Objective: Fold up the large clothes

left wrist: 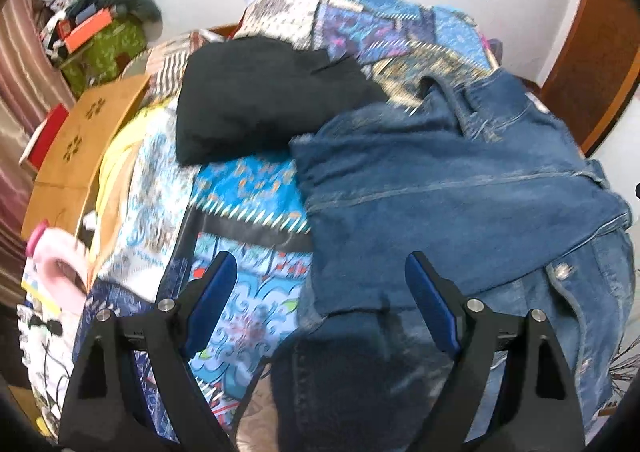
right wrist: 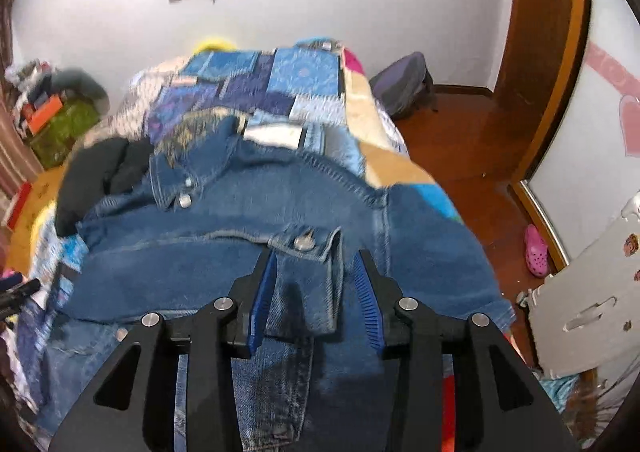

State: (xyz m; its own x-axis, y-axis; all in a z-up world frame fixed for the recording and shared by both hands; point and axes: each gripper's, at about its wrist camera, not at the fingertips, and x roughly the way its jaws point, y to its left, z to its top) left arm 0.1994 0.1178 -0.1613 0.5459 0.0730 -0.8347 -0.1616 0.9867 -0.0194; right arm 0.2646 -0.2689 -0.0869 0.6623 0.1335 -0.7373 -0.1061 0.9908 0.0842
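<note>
Blue denim jacket (right wrist: 280,211) part-folded on patchwork bedspread (left wrist: 248,187). Left gripper (left wrist: 320,276) wide, empty. Right gripper (right wrist: 316,268) half-open, straddling chest pocket, empty. Next: grasp hem, fold over.

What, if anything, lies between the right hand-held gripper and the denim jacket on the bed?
Nothing visible. The right hand-held gripper is open directly over the denim jacket, its fingers either side of the buttoned pocket flap. The black garment lies off to the side.
</note>
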